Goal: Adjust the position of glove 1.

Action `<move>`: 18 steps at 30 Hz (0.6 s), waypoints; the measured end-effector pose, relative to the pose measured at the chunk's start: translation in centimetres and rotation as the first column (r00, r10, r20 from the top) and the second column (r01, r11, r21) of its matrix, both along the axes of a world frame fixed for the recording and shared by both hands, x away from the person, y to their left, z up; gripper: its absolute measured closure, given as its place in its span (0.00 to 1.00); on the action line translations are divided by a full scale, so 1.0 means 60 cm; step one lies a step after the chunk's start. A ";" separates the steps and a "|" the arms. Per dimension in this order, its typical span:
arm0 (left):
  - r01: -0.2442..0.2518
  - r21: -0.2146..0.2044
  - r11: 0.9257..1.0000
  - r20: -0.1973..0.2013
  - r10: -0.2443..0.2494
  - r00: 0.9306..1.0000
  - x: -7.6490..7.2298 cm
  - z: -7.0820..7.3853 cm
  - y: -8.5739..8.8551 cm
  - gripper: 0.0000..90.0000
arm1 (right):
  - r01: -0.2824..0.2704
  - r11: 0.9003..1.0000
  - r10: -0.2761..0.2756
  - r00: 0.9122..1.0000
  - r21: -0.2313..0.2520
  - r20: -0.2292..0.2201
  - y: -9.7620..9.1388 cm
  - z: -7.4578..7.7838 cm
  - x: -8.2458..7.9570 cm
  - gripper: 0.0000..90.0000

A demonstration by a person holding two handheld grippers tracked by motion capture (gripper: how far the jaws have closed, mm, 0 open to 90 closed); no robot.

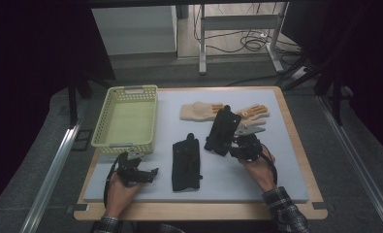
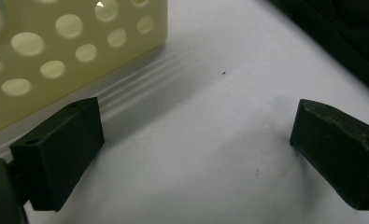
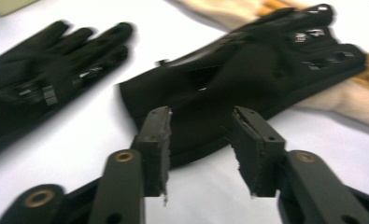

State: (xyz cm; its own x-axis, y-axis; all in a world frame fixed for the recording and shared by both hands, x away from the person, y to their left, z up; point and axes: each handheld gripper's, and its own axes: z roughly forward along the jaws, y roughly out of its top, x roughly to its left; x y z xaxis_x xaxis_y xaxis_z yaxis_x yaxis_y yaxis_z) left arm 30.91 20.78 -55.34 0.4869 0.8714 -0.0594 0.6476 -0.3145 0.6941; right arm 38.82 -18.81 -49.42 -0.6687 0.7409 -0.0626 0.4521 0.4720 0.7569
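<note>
Right gripper view: right hand-held gripper (image 3: 201, 140) parted, empty, just above cuff of black glove (image 3: 247, 70)

The black glove (image 3: 229, 79) just past the right gripper (image 3: 201, 140) is soft matt cloth. The basket (image 2: 56, 51) is smooth plastic. The tan gloves (image 1: 203, 111) look woolly.

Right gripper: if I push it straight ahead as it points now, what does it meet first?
Most likely the cuff of the black glove lying ahead of the open right gripper. The tan glove lies beyond it. Exact depth is unclear.
</note>
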 end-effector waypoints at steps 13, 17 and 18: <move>0.000 0.000 1.000 0.000 0.000 1.000 0.000 0.000 0.000 0.03 | 0.130 0.991 -0.128 0.989 0.017 -0.072 -0.004 -0.036 0.075 0.44; 0.000 0.000 1.000 0.000 0.000 1.000 0.000 0.000 0.000 0.03 | 0.130 0.991 -0.129 0.988 0.010 -0.081 0.005 -0.048 0.080 0.50; 0.000 0.000 1.000 0.001 0.000 1.000 0.000 0.000 0.000 0.03 | 0.129 0.991 -0.126 0.987 0.027 -0.096 0.005 -0.049 0.081 0.59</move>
